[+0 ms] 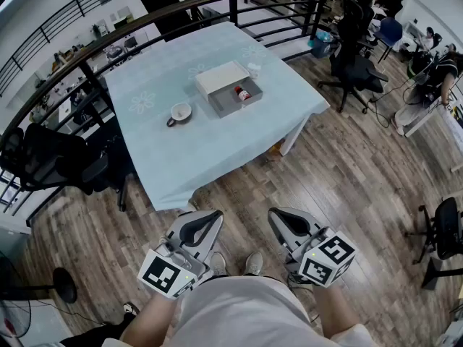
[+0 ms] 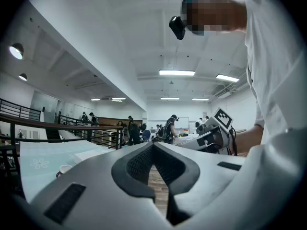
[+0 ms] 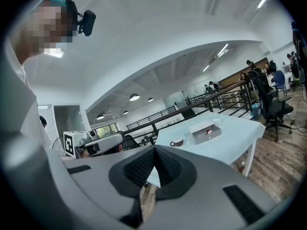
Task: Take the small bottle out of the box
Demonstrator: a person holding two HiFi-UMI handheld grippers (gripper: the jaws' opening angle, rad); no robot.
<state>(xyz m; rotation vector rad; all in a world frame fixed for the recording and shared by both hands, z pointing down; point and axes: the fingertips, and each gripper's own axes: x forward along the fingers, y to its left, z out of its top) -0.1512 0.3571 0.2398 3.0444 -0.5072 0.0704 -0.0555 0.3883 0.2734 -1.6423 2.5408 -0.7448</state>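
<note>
The grey box (image 1: 230, 100) with its white lid (image 1: 221, 76) folded back stands on the table with the light blue cloth (image 1: 181, 154). Inside it is the small bottle (image 1: 243, 92) with a red cap. Both grippers are held low over the wooden floor, well short of the table. My left gripper (image 1: 206, 217) and right gripper (image 1: 281, 215) are shut with nothing between the jaws. In the right gripper view the box (image 3: 206, 132) and bottle (image 3: 209, 131) appear far ahead, beyond the shut gripper (image 3: 154, 149). The left gripper (image 2: 153, 145) points level past the table's edge.
A white cup (image 1: 180, 112) sits on the cloth left of the box, and a small white object (image 1: 253, 69) behind it. A dark railing (image 1: 145, 24) runs behind the table. Office chairs (image 1: 354, 67) stand to the right and another chair (image 1: 69, 161) to the left.
</note>
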